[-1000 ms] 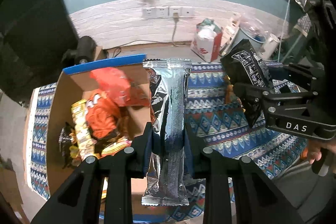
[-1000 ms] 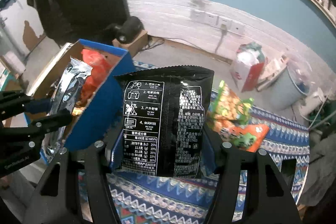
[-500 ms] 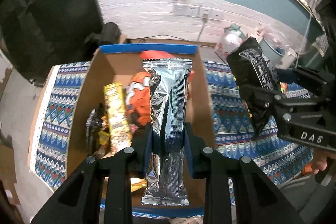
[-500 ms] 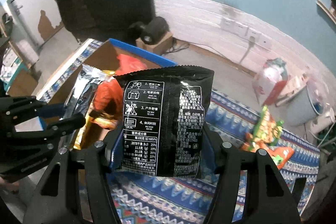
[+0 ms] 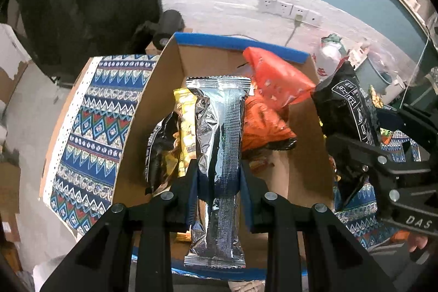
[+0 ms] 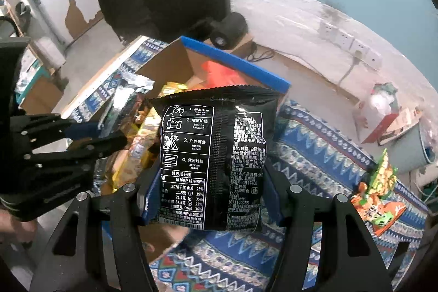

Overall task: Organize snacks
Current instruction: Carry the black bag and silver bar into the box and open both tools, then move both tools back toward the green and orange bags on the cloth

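Observation:
A long silver foil packet [image 5: 219,144] is pinched in my left gripper [image 5: 219,177], which is shut on it above the open cardboard box [image 5: 153,111] with a blue rim. Inside the box lie orange [image 5: 262,125], red [image 5: 273,78], yellow [image 5: 186,122] and black [image 5: 158,152] snack packs. My right gripper [image 6: 210,196] is shut on a black snack bag [image 6: 213,155] with white print, held just right of the box and above its edge. In the left wrist view that black bag [image 5: 345,111] and right gripper [image 5: 364,155] show at the right.
The box stands on a blue patterned cloth [image 6: 314,155]. Green and orange snack packs [image 6: 380,190] lie on the cloth at the right. Beyond the table there are wall sockets [image 5: 290,9], a red and white bag [image 6: 383,111] and a dark round device [image 6: 230,29].
Both grippers have swung leftward with their packets. The silver packet, earlier beside the box's right wall, now hangs over the box's middle. The black bag now sits close to the box's right edge.

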Demonstrator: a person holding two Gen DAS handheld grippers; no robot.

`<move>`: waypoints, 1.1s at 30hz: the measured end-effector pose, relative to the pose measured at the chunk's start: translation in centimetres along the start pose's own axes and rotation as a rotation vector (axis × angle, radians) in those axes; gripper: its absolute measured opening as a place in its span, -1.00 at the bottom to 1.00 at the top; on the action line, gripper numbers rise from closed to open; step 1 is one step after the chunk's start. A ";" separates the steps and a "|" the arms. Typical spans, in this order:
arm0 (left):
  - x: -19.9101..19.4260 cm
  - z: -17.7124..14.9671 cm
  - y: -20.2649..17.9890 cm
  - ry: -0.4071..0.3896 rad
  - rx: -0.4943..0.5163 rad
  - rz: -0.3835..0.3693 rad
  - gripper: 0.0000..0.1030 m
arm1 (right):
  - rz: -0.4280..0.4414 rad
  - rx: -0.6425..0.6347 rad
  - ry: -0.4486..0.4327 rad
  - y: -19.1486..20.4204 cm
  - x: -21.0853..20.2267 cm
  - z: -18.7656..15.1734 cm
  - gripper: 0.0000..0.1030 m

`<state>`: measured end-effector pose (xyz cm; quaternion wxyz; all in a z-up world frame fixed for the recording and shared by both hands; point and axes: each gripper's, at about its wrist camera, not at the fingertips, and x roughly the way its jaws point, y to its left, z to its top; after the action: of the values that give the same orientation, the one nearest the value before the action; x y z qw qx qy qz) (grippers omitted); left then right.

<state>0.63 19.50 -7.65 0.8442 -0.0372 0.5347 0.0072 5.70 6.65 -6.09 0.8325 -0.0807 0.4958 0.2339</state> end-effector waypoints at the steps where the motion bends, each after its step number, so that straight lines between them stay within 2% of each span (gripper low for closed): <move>1: 0.0 -0.1 0.1 0.002 -0.003 0.001 -0.45 | 0.004 0.000 0.002 0.1 0.1 0.0 0.22; 4: 0.1 -0.1 0.5 0.009 -0.006 0.025 -0.42 | 0.020 -0.003 0.008 0.8 0.5 0.2 0.22; 8: -0.2 0.0 1.2 0.008 -0.014 0.062 0.02 | 0.039 -0.008 0.017 1.7 1.1 0.3 0.22; 12: -0.9 0.1 2.0 -0.008 -0.025 0.088 0.02 | 0.062 -0.016 0.037 2.3 1.7 0.0 0.22; 19: -2.0 0.3 2.5 -0.031 -0.042 0.082 0.04 | 0.095 -0.014 0.073 2.5 2.6 -0.5 0.24; 21: -2.2 0.3 2.4 -0.034 -0.041 0.082 0.04 | 0.098 -0.011 0.073 2.5 2.5 -0.6 0.33; 25: -2.1 0.2 2.0 -0.033 -0.032 0.074 0.04 | 0.090 -0.005 0.046 2.2 1.6 -0.6 0.47; 33: -2.0 0.3 -0.9 -0.028 0.021 0.039 0.06 | 0.050 0.009 0.019 0.6 0.0 -0.8 0.48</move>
<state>0.12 18.65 -5.66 0.8517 -0.0178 0.5235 0.0187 4.80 6.91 -6.44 0.8220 -0.0667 0.5066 0.2515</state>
